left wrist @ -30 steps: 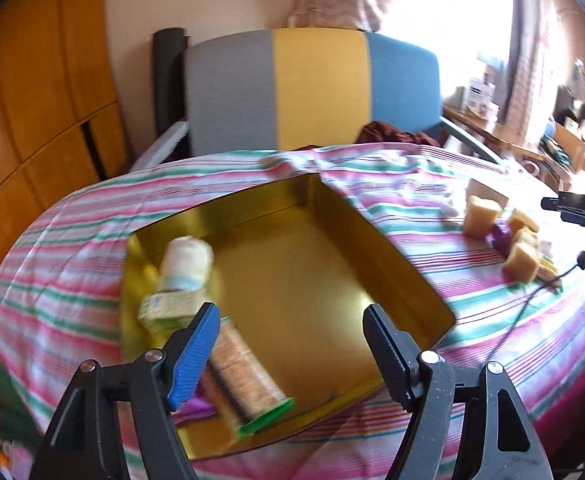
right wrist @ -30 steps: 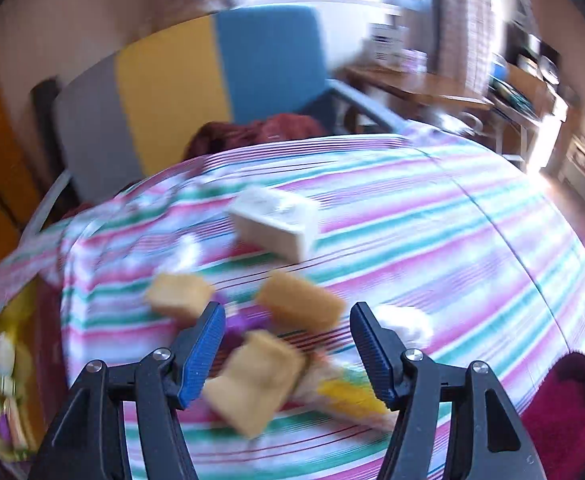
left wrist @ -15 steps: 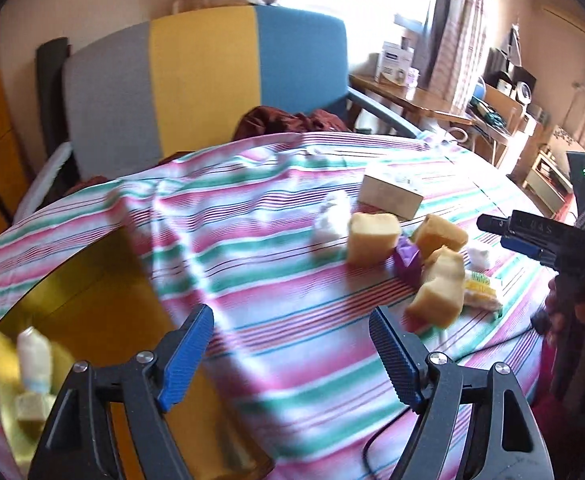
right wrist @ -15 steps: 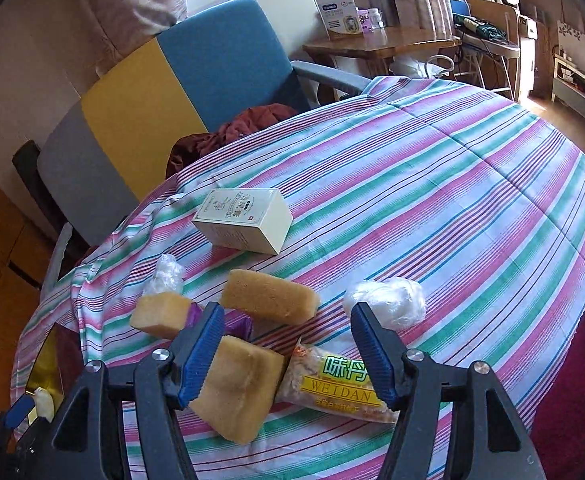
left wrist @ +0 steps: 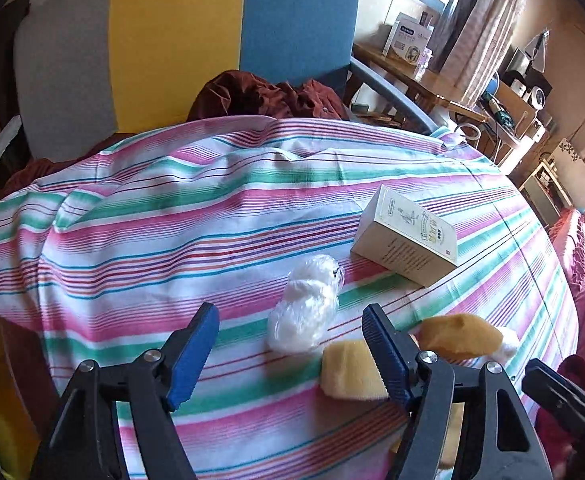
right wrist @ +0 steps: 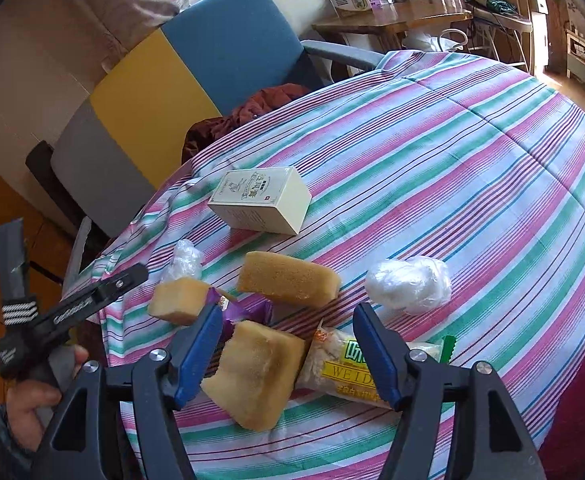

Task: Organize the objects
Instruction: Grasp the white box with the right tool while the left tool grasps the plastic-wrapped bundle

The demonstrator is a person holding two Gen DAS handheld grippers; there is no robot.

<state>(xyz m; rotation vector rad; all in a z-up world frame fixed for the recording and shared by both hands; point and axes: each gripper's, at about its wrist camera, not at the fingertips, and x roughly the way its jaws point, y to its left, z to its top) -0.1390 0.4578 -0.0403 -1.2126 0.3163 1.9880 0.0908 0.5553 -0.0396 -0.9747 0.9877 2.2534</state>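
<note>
Sponges, wrapped bundles, a snack packet and a carton lie scattered on the striped tablecloth [right wrist: 472,152] in front of me, none of them in either claw. My right gripper [right wrist: 286,346] is spread wide and holds nothing; between its blue pads I see a torn yellow sponge chunk [right wrist: 254,376] lying against a WEIDAN snack packet [right wrist: 344,364], which runs under the right pad. Beyond them sits an oblong tan sponge [right wrist: 288,278], with a smaller sponge block [right wrist: 178,296] to its left and a purple wrapper [right wrist: 248,314] showing between the three sponges. A white plastic-wrapped ball [right wrist: 410,284] rests apart on the right, a smaller clear-wrapped bundle [right wrist: 184,258] just behind the small block, and a cream carton [right wrist: 262,200] lies flat farther back. My left gripper [left wrist: 292,350] is equally wide open and empty, hovering low over the cloth; that clear-wrapped bundle [left wrist: 306,310] lies between its pads, just ahead. The small sponge block [left wrist: 350,370] lies partly behind the right pad, the tan sponge [left wrist: 462,336] past it, and the cream carton [left wrist: 406,236] farther off. A grey, yellow and blue chair [left wrist: 180,44] stands behind the table with a dark red cloth [left wrist: 264,94] on its seat.
</note>
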